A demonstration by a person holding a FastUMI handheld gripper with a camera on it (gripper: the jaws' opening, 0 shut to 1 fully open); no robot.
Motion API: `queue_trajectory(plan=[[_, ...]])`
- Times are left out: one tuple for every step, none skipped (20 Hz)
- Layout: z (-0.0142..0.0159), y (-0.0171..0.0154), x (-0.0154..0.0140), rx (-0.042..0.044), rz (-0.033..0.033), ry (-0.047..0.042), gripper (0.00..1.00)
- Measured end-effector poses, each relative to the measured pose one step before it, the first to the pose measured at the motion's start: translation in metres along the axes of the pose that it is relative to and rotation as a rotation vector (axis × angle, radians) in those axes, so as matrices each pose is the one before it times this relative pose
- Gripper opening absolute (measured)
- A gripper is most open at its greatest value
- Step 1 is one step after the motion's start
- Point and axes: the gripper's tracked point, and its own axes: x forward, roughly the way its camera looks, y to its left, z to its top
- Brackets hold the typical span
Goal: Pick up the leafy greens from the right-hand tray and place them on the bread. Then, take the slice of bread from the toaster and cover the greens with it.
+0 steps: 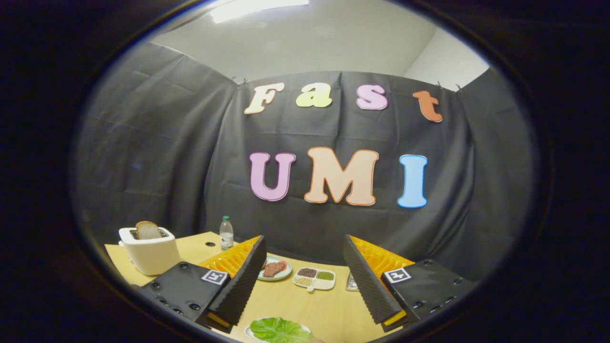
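Note:
My gripper is open, held above the wooden table, with nothing between its fingers. Low between the fingers, close below me, a green leaf lies on a white plate. I cannot see bread under the leaf. A white toaster stands at the table's far left, beyond the left finger, with a slice of bread sticking up out of its slot.
Beyond the fingers sit a small plate with meat and red slices, a white divided tray of grains, a glass partly behind the right finger, and a water bottle near the back edge. The table ends at the booth wall.

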Motion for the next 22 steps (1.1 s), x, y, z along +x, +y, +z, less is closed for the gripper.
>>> queue_trajectory(plan=[[-0.00746, 0.00002, 0.00261, -0.00783, 0.01883, 0.01931, 1.00], [-0.00724, 0.00018, 0.00185, -0.00831, 0.01861, 0.02293, 1.00], [-0.00733, 0.00005, 0.00315, -0.00990, 0.01814, 0.02116, 1.00], [-0.00745, 0.00207, 0.00232, -0.01175, 0.02289, 0.01991, 1.00], [-0.00709, 0.00377, 0.00334, -0.01633, 0.02352, 0.02061, 1.00], [-0.00672, 0.00318, 0.00221, -0.02037, 0.02422, 0.02117, 1.00], [-0.00801, 0.00422, 0.00196, -0.02012, 0.02429, 0.02183, 1.00], [-0.00650, 0.00309, 0.00200, -0.01504, 0.02139, 0.01996, 1.00], [-0.00620, 0.00364, 0.00271, -0.00706, 0.02103, 0.01756, 1.00], [-0.00268, 0.00198, 0.00186, -0.00343, 0.01562, 0.00816, 1.00], [-0.00247, 0.00351, 0.00246, -0.00499, 0.01807, 0.00561, 1.00], [-0.00262, 0.00278, 0.00275, -0.00670, 0.01715, 0.00788, 1.00], [-0.00625, 0.00294, 0.00276, -0.00754, 0.01840, 0.01393, 1.00], [-0.00648, 0.00356, 0.00331, -0.00994, 0.02172, 0.02090, 1.00], [-0.00802, 0.00329, 0.00362, -0.01304, 0.01927, 0.02611, 1.00], [-0.00869, 0.00252, 0.00287, -0.01782, 0.01675, 0.03214, 1.00], [-0.00814, 0.00201, 0.00319, -0.01941, 0.01546, 0.02870, 1.00], [-0.00608, 0.00271, 0.00214, -0.01872, 0.01473, 0.02325, 1.00], [-0.00693, 0.00448, 0.00418, -0.01246, 0.01988, 0.02307, 1.00], [-0.00593, 0.00401, 0.00375, -0.00782, 0.02091, 0.02315, 1.00], [-0.00726, 0.00326, 0.00370, -0.00761, 0.01500, 0.02338, 1.00], [-0.00712, 0.00230, 0.00397, -0.00865, 0.01236, 0.02478, 1.00]])
